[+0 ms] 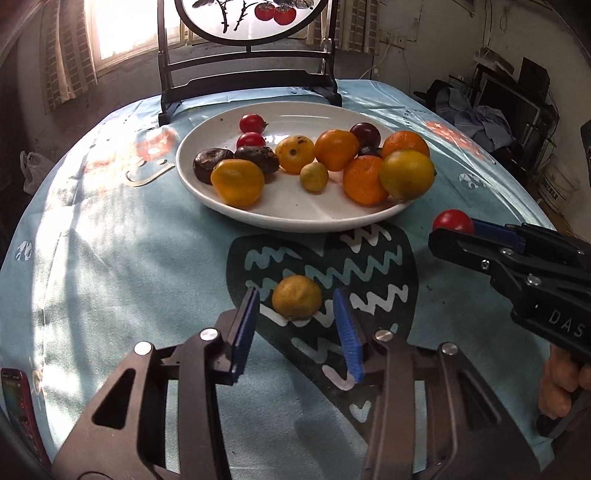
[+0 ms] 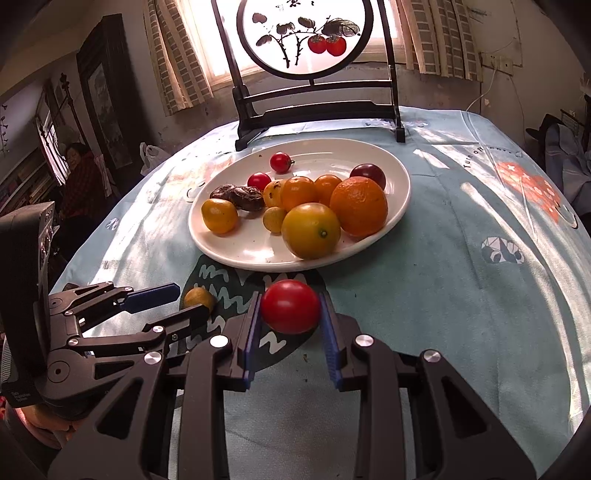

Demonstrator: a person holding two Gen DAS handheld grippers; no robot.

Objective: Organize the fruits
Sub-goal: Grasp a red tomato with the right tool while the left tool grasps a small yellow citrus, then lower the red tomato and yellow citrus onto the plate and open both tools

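A white plate (image 1: 295, 218) (image 2: 400, 206) holds several oranges, yellow fruits, red tomatoes and dark fruits. A small yellow-green citrus (image 1: 296, 297) (image 2: 198, 298) lies on the tablecloth between the fingers of my left gripper (image 1: 295, 306) (image 2: 184, 304), which is open around it without touching. My right gripper (image 2: 290, 314) (image 1: 456, 227) is shut on a red tomato (image 2: 290, 306) (image 1: 453, 220) and holds it just in front of the plate's near rim, to the right of the left gripper.
A dark wooden stand with a round painted screen (image 1: 247, 22) (image 2: 303, 37) stands behind the plate. A light blue tablecloth (image 1: 110, 258) (image 2: 461, 277) covers the round table. A red phone (image 1: 18, 402) lies at the near left edge.
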